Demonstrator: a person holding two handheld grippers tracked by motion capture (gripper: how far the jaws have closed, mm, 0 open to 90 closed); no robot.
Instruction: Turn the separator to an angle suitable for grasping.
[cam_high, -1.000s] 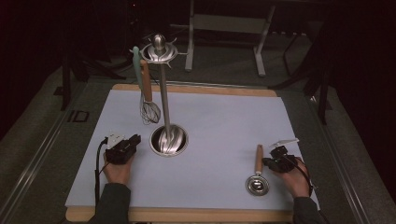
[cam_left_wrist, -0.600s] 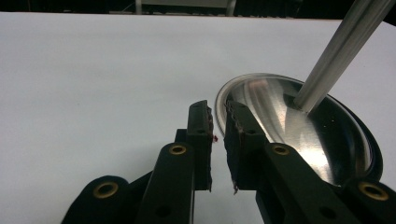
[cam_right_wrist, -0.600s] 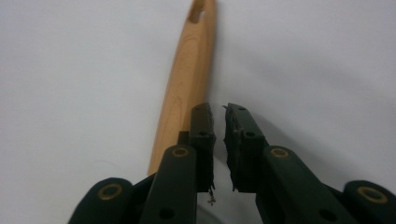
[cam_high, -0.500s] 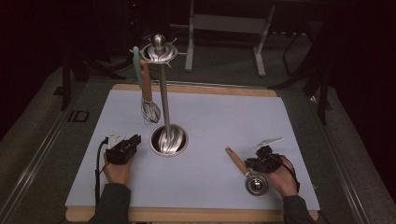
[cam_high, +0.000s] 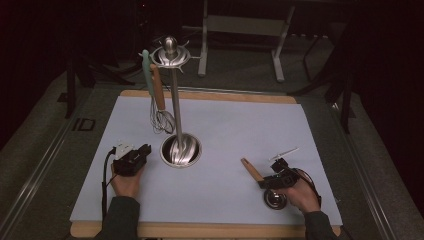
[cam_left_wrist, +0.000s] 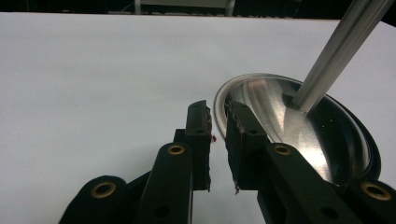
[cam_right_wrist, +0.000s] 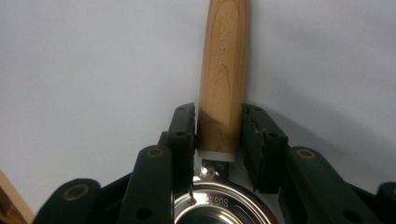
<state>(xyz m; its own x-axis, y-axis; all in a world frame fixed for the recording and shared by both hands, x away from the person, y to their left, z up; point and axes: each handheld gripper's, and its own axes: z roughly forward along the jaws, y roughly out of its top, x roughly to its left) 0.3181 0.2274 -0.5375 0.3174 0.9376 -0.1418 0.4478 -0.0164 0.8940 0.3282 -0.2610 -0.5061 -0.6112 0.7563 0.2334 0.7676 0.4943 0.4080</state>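
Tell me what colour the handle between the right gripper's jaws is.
Light brown wood with visible grain on the handle, ending in a white collar near the metal bowl. The right gripper view shows it best.

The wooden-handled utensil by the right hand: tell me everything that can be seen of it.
The utensil has a light wooden handle, a white collar and a small round steel bowl stamped with lettering. It lies flat on the pale mat near its front right corner, handle angled toward the stand. The right hand-held gripper straddles the handle's lower end; its jaws have just been opening, with a slight gap visible.
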